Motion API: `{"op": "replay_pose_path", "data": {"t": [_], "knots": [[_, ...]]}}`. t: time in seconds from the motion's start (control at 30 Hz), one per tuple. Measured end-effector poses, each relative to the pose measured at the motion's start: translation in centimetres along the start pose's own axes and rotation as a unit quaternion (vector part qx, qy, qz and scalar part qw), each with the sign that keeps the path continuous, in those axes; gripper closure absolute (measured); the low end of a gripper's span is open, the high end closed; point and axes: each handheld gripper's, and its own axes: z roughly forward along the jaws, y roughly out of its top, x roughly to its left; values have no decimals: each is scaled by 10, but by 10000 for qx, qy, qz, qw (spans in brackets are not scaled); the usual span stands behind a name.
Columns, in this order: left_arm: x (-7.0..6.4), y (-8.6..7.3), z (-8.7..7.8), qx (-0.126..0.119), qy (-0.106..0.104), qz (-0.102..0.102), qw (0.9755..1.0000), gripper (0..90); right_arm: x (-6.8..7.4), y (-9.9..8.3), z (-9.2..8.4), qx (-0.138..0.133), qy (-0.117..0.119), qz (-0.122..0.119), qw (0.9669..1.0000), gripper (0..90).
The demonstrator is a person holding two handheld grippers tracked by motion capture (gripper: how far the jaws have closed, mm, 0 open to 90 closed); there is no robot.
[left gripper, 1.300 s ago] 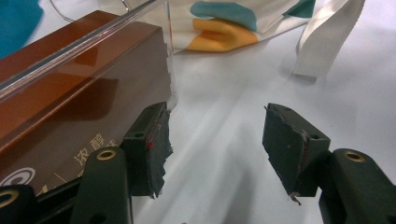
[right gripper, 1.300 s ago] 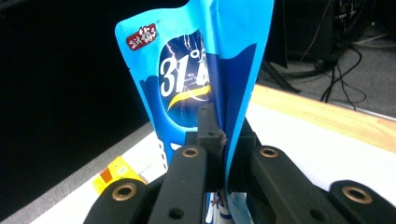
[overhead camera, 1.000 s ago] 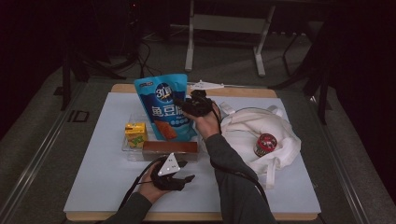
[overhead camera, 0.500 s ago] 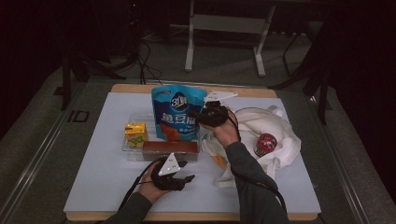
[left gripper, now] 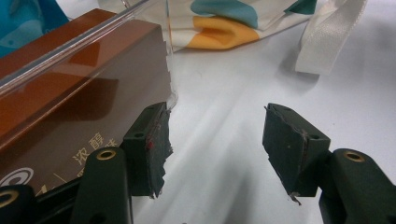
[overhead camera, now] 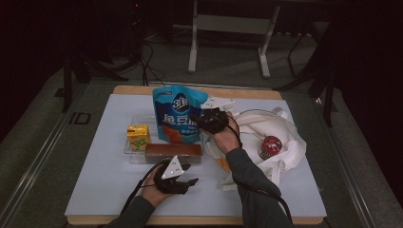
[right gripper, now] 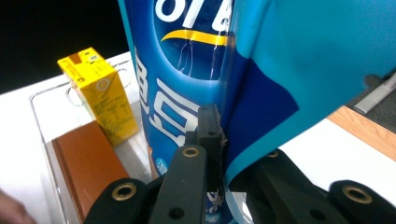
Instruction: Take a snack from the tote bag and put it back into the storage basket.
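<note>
- Blue snack pouch [overhead camera: 179, 114] now upright over the far right part of the clear tray [overhead camera: 133, 153], carried rightward from its spot a second ago, nearer the white cloth bag [overhead camera: 275, 137] at right.
- Right gripper [overhead camera: 203, 122] clamped on the pouch's right edge, jaws just squeezed closer, film pinched flat between them [right gripper: 219, 140].
- Reads as a lift-out under way: pouch probably bound for the bag.
- Pouch hanging left of the right gripper, bottom just above the brown box [overhead camera: 173, 151]; yellow carton [overhead camera: 138, 137] further left.
- Left gripper [overhead camera: 183, 179] parked near, unmoved, jaws partly open and empty, one pad [left gripper: 152, 144] just beside the tray's near corner.
</note>
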Motion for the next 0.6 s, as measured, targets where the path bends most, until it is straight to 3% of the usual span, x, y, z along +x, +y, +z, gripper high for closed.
{"op": "replay_pose_path", "data": {"t": [0.3,0.6], "knots": [[0,0,1,-4,-9,-24,10000,410,13,6,16,-100,-142,93,9998,878],[0,0,0,5,-19,1,10000,409,13,12,20,51,46,-6,10000,817]]}}
